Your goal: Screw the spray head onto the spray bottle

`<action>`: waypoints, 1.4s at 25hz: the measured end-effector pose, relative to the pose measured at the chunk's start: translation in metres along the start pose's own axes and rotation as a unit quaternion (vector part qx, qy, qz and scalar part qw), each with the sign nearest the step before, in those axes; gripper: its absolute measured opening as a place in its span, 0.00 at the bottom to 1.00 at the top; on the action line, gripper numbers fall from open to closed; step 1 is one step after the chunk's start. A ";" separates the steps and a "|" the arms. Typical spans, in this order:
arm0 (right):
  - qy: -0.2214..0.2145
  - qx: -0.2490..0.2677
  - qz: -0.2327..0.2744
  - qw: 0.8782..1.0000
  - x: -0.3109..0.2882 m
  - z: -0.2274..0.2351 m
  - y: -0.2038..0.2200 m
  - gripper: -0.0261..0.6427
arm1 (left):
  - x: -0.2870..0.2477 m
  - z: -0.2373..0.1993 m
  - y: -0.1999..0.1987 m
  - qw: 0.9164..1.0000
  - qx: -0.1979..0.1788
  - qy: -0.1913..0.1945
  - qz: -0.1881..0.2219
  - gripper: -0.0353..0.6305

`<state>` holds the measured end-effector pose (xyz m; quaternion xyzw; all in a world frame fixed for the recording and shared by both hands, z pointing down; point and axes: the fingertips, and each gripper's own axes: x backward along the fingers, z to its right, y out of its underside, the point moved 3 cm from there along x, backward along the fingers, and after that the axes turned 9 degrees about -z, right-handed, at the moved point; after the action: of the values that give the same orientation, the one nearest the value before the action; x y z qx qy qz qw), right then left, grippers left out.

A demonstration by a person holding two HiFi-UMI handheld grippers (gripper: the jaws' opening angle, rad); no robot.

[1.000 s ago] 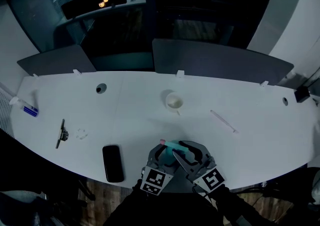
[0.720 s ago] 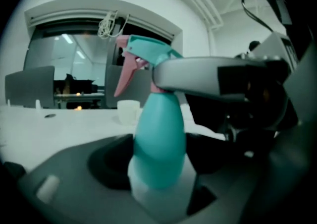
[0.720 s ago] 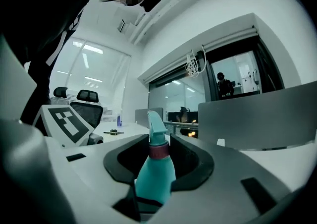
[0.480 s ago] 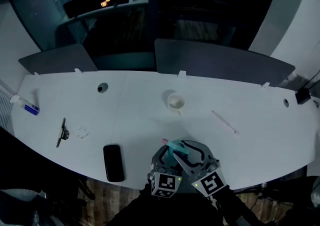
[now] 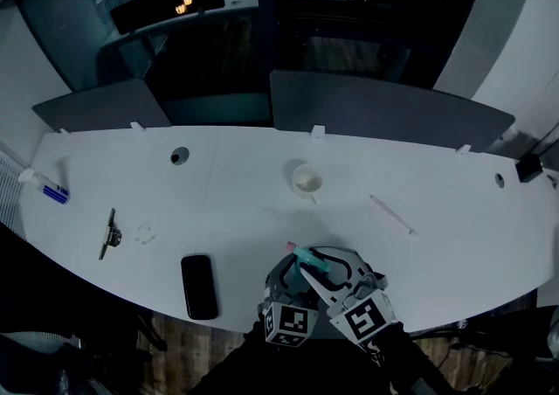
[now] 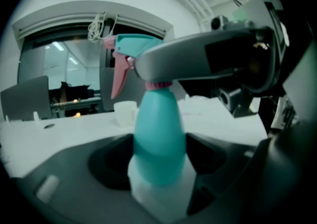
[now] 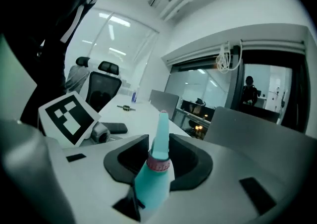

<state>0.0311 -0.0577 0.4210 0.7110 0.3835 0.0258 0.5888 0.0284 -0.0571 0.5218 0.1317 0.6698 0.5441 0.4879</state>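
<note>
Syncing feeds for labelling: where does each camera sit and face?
Head view: on the person's head, facing steeply down at the table; left gripper and right gripper at the bottom.
Left gripper view: on that gripper, looking along jaws clamped on the spray bottle; right gripper crosses above.
Right gripper view: likewise, jaws clamped on the spray head; left gripper's cube at left.
Shared: spray head in both gripper views.

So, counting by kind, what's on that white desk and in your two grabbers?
Spray bottle: 1
Spray head, sitting on the bottle: 1
Cup: 1
Phone: 1
Thin white stick: 1
Dark clip-like tool: 1
White-and-blue tube: 1
Small clear piece: 1
Total: 8, desk fittings aside
</note>
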 end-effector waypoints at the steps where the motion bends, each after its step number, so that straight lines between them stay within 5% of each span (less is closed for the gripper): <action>1: 0.001 -0.046 0.034 0.998 0.003 0.004 -0.002 0.24 | 0.000 0.000 0.000 1.000 0.001 0.000 0.001 0.56; 4: 0.005 -0.164 0.105 0.981 0.013 0.023 -0.002 0.23 | -0.001 -0.002 0.002 1.000 0.005 0.003 0.001 0.56; 12: 0.010 -0.117 0.093 0.989 0.005 0.014 0.004 0.23 | 0.000 -0.003 0.004 1.000 0.001 0.001 0.003 0.56; 16: 0.000 -0.048 0.067 0.997 0.001 0.005 0.005 0.23 | -0.001 -0.002 0.003 1.000 0.002 -0.001 0.002 0.56; 22: 0.013 -0.135 0.112 0.984 0.006 0.010 0.012 0.23 | -0.001 -0.003 0.005 1.000 0.012 0.005 0.016 0.56; 27: 0.004 -0.119 0.112 0.987 0.005 0.010 0.010 0.23 | 0.001 -0.005 0.009 1.000 0.005 0.016 0.020 0.56; 32: -0.012 -0.121 0.110 0.987 0.005 0.009 0.010 0.23 | 0.012 -0.013 -0.009 0.994 -0.030 0.097 0.041 0.61; 35: -0.024 -0.114 0.109 0.987 0.004 0.011 0.011 0.23 | 0.000 -0.011 -0.005 0.981 -0.098 0.167 -0.002 0.60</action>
<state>0.0453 -0.0640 0.4258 0.6772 0.2836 0.1165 0.6689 0.0213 -0.0656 0.5164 -0.0108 0.6852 0.6208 0.3808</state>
